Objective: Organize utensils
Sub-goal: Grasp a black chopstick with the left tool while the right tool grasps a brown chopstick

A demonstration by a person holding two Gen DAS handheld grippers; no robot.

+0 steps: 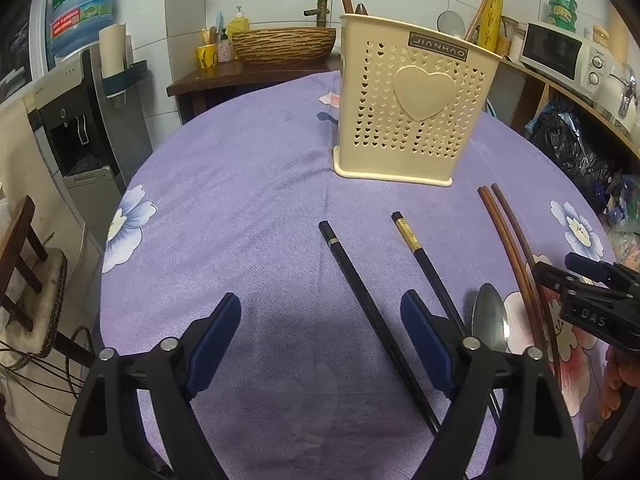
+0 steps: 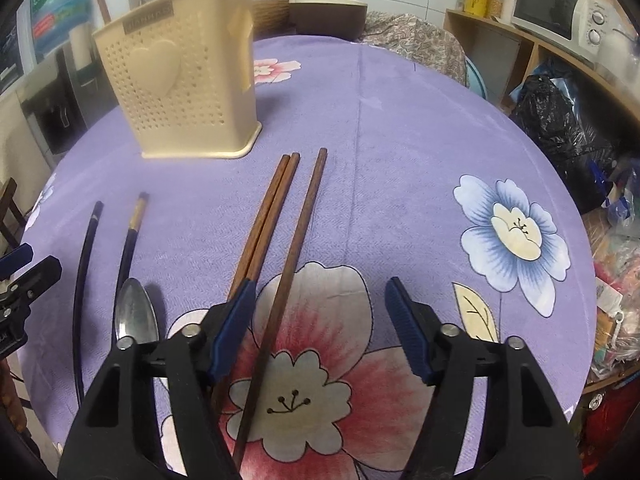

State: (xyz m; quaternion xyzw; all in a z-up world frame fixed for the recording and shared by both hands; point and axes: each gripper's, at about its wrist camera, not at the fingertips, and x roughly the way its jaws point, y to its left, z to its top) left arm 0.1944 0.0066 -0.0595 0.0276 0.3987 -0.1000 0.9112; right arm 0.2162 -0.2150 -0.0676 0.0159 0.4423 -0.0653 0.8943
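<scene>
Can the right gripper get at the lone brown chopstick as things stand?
Probably yes: the right gripper is open with the single brown chopstick lying between its fingers on the tablecloth, nothing over it; the paired brown chopsticks lie just left.

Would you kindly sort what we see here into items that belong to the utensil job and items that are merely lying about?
Job:
cream utensil holder
two black chopsticks
three brown chopsticks
spoon

Lying about:
microwave
water jug
wicker basket
black bag
</scene>
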